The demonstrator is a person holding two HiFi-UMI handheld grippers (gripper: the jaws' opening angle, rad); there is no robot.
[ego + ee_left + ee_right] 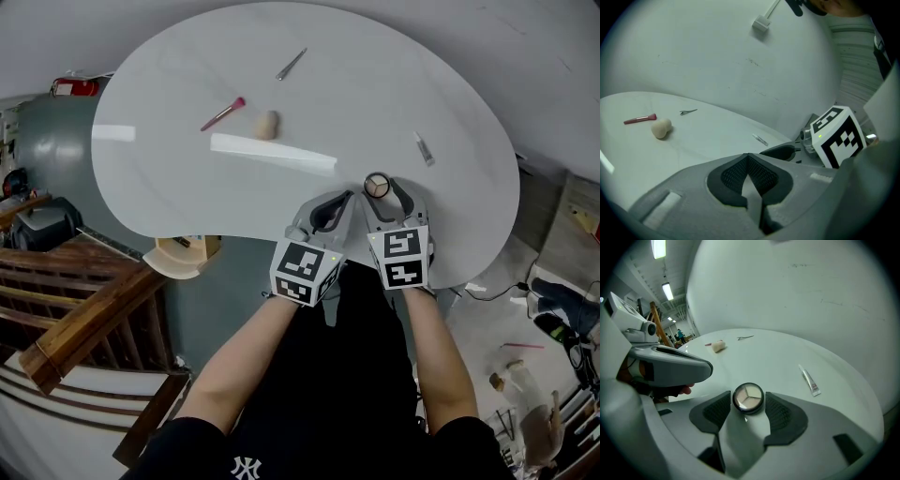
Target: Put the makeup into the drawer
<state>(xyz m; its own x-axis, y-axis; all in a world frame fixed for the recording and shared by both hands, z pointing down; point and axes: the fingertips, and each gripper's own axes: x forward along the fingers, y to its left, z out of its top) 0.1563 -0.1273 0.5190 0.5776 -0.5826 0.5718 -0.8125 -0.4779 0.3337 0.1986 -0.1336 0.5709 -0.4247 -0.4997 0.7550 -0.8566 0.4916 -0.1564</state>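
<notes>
Pale table (pixel 375 84) under both claws: my right claw (pixel 382 190) gapes around a round compact (pixel 748 398) (pads not pressing), my left claw (pixel 749 158) closed, empty.

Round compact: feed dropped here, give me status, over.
Left hand-held gripper shut, empty. Right hand-held gripper open, round compact on table between its jaws. Tube lies apart, nothing blocking.
</notes>
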